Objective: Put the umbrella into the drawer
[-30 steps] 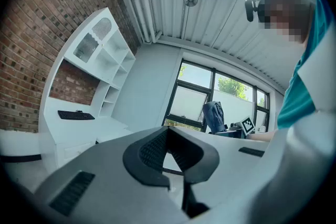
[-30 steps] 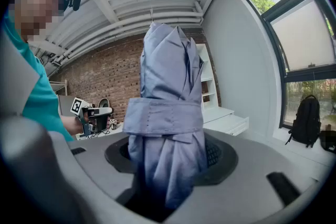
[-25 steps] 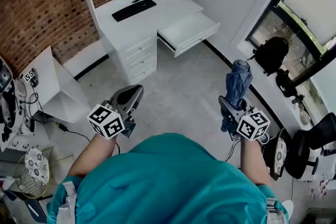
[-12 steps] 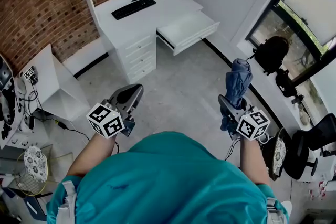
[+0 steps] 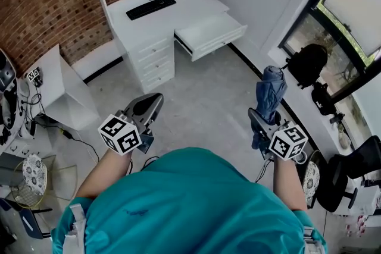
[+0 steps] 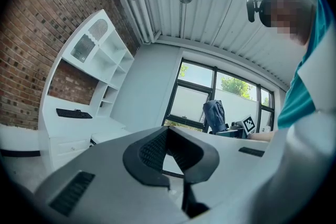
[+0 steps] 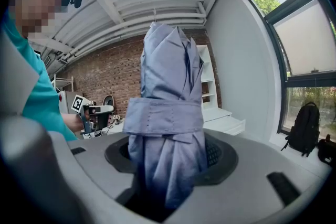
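A folded blue umbrella stands upright in my right gripper, whose jaws are shut on its lower part. In the right gripper view the umbrella fills the middle, strapped by its band, between the jaws of my right gripper. My left gripper is shut and holds nothing; it hangs over the floor at the left. In the left gripper view my left gripper shows its pads together. The white desk stands ahead with its top drawer pulled open, well beyond both grippers.
A black keyboard lies on the desk. A low white side table stands at the left, with cables on the floor beside it. A black backpack leans under the window and an office chair stands at the right.
The person and both grippers have moved a little across the floor, so the desk and the side table have shifted in the head view. The right gripper still holds the umbrella the same way.
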